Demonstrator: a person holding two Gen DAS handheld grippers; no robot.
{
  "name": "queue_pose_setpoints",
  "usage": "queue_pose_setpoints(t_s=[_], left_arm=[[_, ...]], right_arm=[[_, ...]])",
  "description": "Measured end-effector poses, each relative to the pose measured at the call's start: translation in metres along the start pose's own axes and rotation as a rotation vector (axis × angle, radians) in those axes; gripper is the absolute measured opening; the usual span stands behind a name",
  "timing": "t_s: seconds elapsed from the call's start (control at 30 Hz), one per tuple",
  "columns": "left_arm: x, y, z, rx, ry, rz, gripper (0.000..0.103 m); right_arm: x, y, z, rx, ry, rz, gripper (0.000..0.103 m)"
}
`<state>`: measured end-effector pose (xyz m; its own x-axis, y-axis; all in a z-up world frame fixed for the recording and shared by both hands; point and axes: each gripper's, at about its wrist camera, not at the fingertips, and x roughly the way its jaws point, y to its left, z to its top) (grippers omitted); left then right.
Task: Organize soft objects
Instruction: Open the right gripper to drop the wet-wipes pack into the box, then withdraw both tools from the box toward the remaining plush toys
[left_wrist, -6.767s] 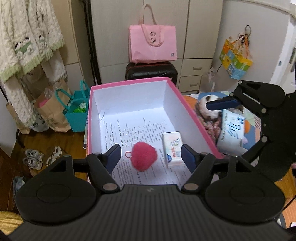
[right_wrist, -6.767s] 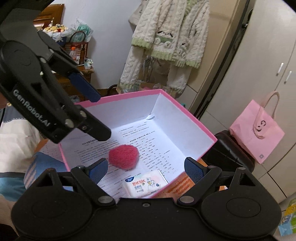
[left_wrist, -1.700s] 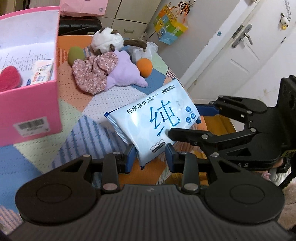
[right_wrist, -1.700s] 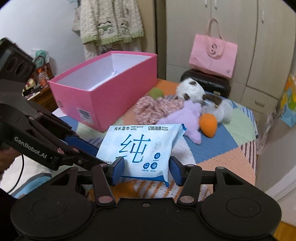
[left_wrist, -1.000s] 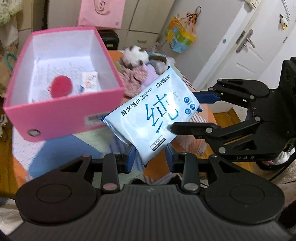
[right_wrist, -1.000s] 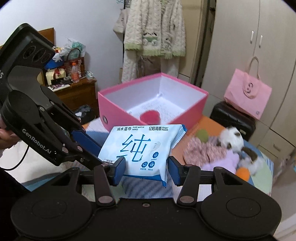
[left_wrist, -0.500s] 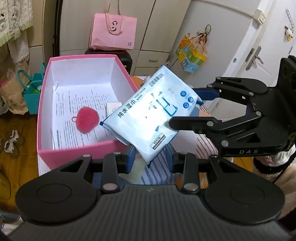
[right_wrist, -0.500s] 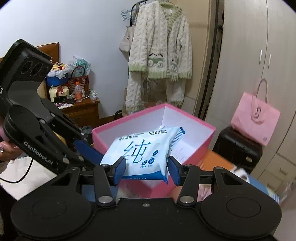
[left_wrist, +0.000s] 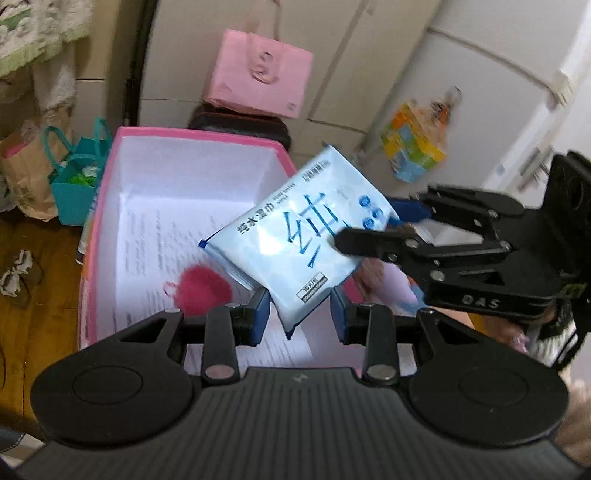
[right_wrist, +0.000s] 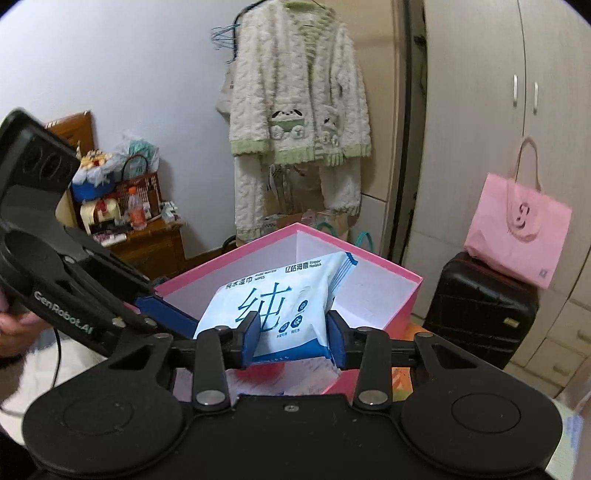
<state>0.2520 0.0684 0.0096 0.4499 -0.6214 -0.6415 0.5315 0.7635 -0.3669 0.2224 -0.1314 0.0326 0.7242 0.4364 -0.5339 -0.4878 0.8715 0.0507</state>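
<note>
Wipes pack (left_wrist: 306, 236) held in the air over the pink box (left_wrist: 110, 155), tilted, one corner down. Left gripper (left_wrist: 300, 316) clamped on its lower corner; right gripper (right_wrist: 291, 338) squeezing its near edge, pads pressed in from both sides. Red pompom (left_wrist: 205, 286) lies on printed paper (left_wrist: 147, 236) inside the box. Pink bag (right_wrist: 517, 229) sits on a black suitcase (right_wrist: 480, 306) behind; knit cardigan (right_wrist: 299, 107) hangs on the wall.

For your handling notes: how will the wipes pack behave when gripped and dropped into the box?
The wipes pack looks soft: it pinches in between the right tool. Its glossy film may slip. Flat, so it should land in the box without rolling.
</note>
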Motion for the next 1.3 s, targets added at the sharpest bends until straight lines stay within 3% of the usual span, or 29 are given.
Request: queue_pose_setpoints(t_s=[0.13, 0.37, 0.63, 0.8, 0.97, 1.17, 1.23, 1.3], left_arm=[[0.011, 0.006, 0.009, 0.016, -0.027, 0.054, 0.033], [0.038, 0.033, 0.023, -0.023, 0.022, 0.114, 0.033], [0.054, 0.027, 0.026, 0.076, 0.020, 0.249, 0.033], [0.062, 0.028, 0.026, 0.113, 0.035, 0.311, 0.033], [0.050, 0.011, 0.016, 0.256, -0.020, 0.380, 0.033], [0.028, 0.000, 0.011, 0.271, -0.030, 0.371, 0.036], [0.023, -0.003, 0.008, 0.269, -0.032, 0.374, 0.043], [0.020, -0.007, 0.003, 0.281, -0.022, 0.380, 0.043]], right_arm=[[0.022, -0.014, 0.007, 0.037, -0.006, 0.013, 0.043], [0.068, -0.025, 0.011, 0.067, 0.066, 0.016, 0.043], [0.096, -0.030, 0.013, 0.094, 0.102, 0.004, 0.043], [0.110, -0.034, 0.006, 0.133, 0.169, 0.007, 0.043], [0.105, -0.031, 0.001, 0.136, 0.175, -0.027, 0.041], [0.087, -0.022, -0.001, 0.107, 0.172, -0.039, 0.041], [0.082, -0.020, -0.002, 0.099, 0.175, -0.042, 0.042], [0.076, -0.018, -0.002, 0.086, 0.182, -0.060, 0.042]])
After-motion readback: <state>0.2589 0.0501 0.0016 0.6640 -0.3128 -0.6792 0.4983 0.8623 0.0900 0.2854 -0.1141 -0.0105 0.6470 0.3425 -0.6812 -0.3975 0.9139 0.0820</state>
